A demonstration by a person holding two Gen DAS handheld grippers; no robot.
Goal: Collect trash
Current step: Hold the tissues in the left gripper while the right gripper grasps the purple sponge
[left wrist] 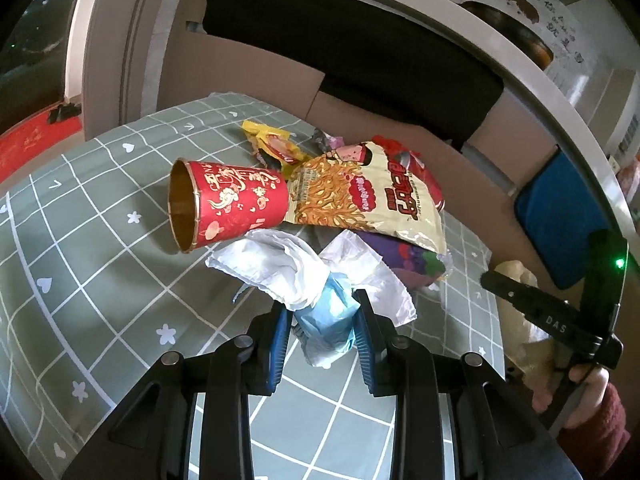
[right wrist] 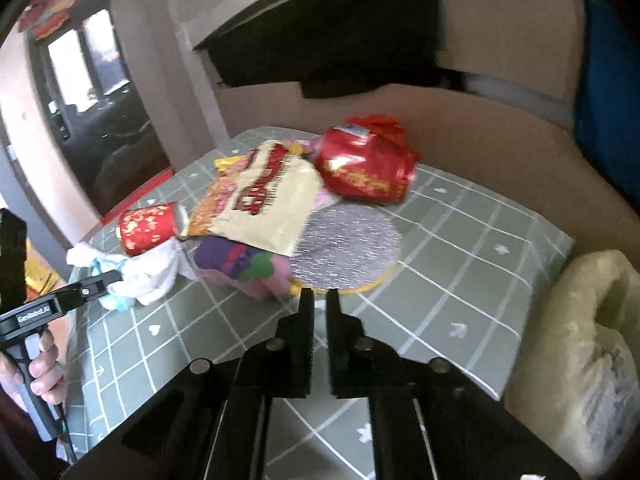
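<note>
A pile of trash lies on the green checked tablecloth (left wrist: 100, 240). My left gripper (left wrist: 322, 316) is shut on a crumpled blue and white mask with tissue (left wrist: 324, 320); this wad also shows in the right wrist view (right wrist: 140, 276). A red paper cup (left wrist: 236, 204) lies on its side. A beige noodle snack bag (left wrist: 360, 196) overlaps a purple wrapper (left wrist: 416, 264) and a yellow wrapper (left wrist: 276, 146). My right gripper (right wrist: 319, 300) is nearly shut and empty, just short of a silver round foil lid (right wrist: 348, 248). A red foil bag (right wrist: 364, 168) lies behind.
Brown cardboard (right wrist: 480, 128) stands behind the table. A pale plastic bag (right wrist: 592, 332) hangs off the table's right edge. A blue cushion (left wrist: 560, 216) sits at the right. My right gripper's body (left wrist: 560, 320) shows in the left wrist view.
</note>
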